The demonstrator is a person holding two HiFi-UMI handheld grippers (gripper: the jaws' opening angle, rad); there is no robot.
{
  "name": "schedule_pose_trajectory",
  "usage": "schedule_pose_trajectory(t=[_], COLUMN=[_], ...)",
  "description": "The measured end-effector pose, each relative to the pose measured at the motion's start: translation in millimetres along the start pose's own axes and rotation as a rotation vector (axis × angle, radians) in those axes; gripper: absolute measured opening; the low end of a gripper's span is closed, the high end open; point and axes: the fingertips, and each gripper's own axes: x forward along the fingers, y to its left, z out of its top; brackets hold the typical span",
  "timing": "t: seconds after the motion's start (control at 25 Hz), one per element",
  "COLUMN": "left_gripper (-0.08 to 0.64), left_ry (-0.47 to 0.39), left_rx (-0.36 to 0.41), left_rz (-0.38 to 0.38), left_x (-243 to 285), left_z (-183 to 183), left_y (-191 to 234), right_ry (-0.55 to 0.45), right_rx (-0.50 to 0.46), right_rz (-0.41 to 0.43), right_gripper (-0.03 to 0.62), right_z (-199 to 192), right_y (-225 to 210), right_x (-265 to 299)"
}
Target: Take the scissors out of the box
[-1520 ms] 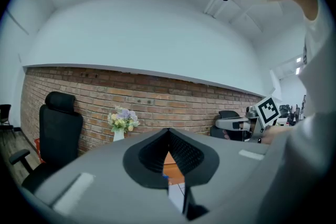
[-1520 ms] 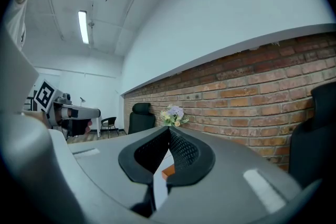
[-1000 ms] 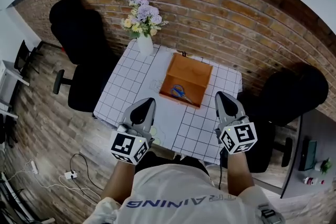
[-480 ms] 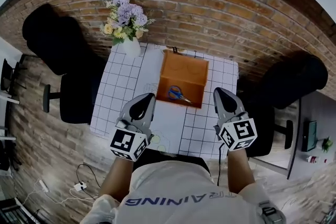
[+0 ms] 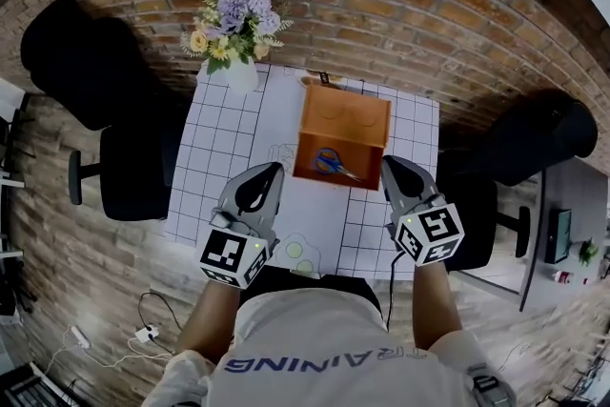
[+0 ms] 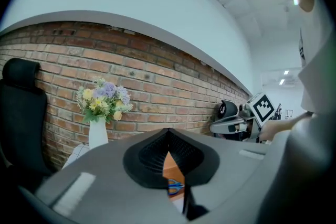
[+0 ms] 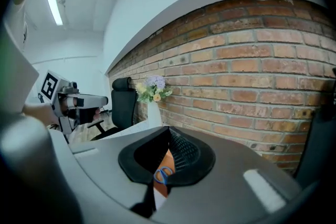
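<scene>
1. A pair of blue-handled scissors [image 5: 332,164] lies inside an open orange wooden box [image 5: 343,105], at the end of the box nearest the person.
2. The box stands on a table covered with a white cloth printed with a dark grid [image 5: 229,157], towards the table's right half.
3. The left gripper [image 5: 272,172] hovers over the cloth just left of the box's near corner. Its jaws are pressed together with nothing between them.
4. The right gripper [image 5: 389,165] hangs just off the box's near right corner, jaws likewise closed and empty.
5. The scissors sit between the two gripper tips and slightly beyond them (each gripper view shows the blue handles through the slit under its closed jaws); neither tool touches them or the box.
6. A white vase of purple and yellow flowers [image 5: 233,24] stands at the far left corner of the table, well apart from the box.
</scene>
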Motion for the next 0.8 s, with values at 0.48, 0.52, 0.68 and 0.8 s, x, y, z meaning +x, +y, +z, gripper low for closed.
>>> schedule_pose_trajectory(t=[0.48, 0.52, 0.68, 0.8], left_gripper=[0.000, 0.000, 0.000, 0.000], left_ry=[0.014, 0.015, 0.029, 0.043], left_rx=[-0.063, -0.066, -0.077, -0.088], left_rz=[0.057, 0.060, 0.069, 0.080], left_x=[-14.8, -15.7, -18.1, -20.5], left_z=[-23.6, -25.3, -34.8, -42.4], left_y=[0.2, 0.6, 2.8, 7.0], right_ry=[0.392, 0.435, 0.590, 0.677], right_rx=[-0.223, -0.236, -0.338, -0.381], right_rz=[0.229, 0.247, 0.328, 0.369], right_gripper=[0.100, 0.103, 0.133, 0.137], right_z=[-68.0, -78.2, -120.5, -149.1], right_y=[35.8, 38.2, 48.8, 53.8], right_x=[67.5, 74.5, 102.4, 121.6])
